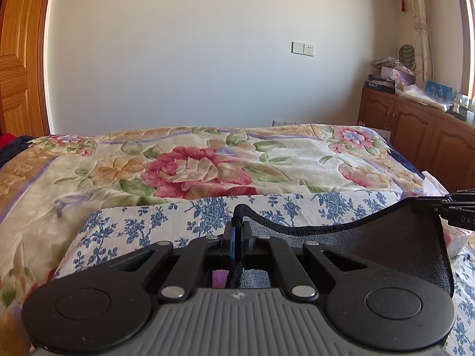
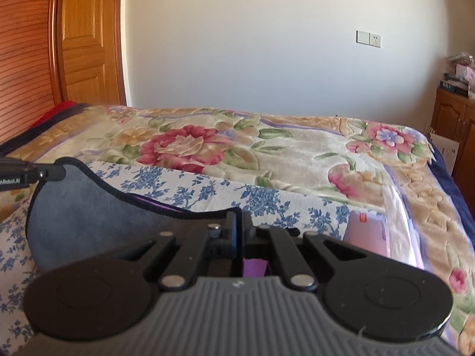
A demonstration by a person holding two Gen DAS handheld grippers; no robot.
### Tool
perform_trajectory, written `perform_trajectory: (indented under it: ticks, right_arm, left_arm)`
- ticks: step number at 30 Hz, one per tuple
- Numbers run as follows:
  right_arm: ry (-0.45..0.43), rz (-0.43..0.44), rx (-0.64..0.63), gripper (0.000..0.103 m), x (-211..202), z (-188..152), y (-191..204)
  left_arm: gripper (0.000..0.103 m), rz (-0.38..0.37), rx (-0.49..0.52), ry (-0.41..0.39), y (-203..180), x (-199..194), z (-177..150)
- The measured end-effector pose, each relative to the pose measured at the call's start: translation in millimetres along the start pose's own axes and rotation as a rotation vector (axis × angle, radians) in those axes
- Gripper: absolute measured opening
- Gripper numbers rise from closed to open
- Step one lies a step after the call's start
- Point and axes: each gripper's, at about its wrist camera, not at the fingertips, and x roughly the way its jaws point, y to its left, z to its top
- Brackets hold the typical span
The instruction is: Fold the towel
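Note:
A dark grey towel [image 1: 386, 240] with a black stitched hem is held up between both grippers above the bed; it also shows in the right wrist view [image 2: 89, 222]. My left gripper [image 1: 237, 228] is shut on the hem at one top corner. My right gripper [image 2: 240, 222] is shut on the hem at the other top corner. The hem sags in a curve between them. The right gripper shows at the right edge of the left wrist view [image 1: 439, 204]. The left gripper shows at the left edge of the right wrist view [image 2: 52, 173]. A purple layer shows beneath the towel [image 2: 253, 268].
A white cloth with blue flowers [image 1: 142, 228] lies under the towel on a floral blanket [image 1: 193, 166] covering the bed. A wooden cabinet [image 1: 415, 130] with clutter stands at the right. A wooden door [image 2: 86, 38] is at the left. A pinkish packet [image 2: 366, 234] lies at the right.

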Motion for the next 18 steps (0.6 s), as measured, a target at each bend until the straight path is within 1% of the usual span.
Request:
perform_trajectory:
  ticks: [7,18]
  right_arm:
    - [-0.01,-0.012,-0.011,0.004,6.8,8.3,-3.5]
    - [-0.017,-0.034,-0.031,0.004,19.9,9.0,-7.2]
  left_arm:
    - [0.004,0.002,0.006,-0.005,-0.7,9.4,7.2]
    - [0.004,0.015,0.027,-0.009,-0.9,20.7,13.4]
